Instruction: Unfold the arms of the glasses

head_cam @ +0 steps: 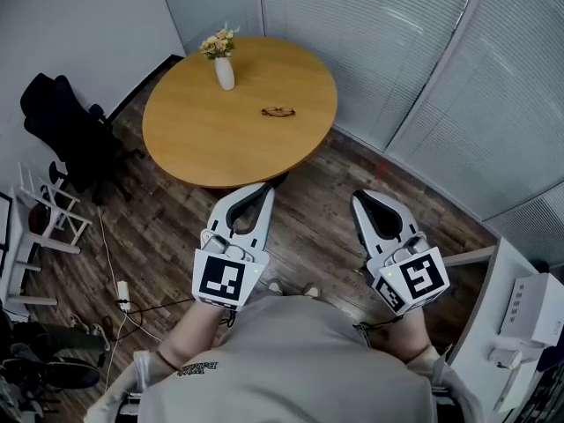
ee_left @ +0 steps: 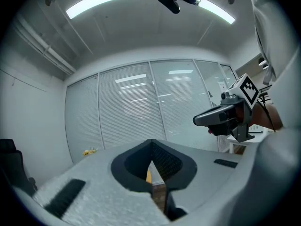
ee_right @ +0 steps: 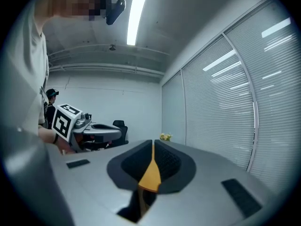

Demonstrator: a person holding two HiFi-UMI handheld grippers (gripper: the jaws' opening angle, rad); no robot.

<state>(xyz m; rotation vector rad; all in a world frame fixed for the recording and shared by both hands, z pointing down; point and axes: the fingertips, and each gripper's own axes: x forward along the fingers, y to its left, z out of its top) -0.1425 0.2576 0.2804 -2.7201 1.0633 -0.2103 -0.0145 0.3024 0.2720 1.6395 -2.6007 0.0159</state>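
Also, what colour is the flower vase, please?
The flower vase is white, best seen in head view.

Head view steeply down over table [head_cam: 203, 139], gripper views level (sharing blinds [ee_left: 136, 107])

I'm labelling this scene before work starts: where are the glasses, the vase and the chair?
glasses [head_cam: 278, 111], head view, middle of the frame.
vase [head_cam: 225, 75], head view, its white body.
chair [head_cam: 62, 122], head view, its black upholstery.
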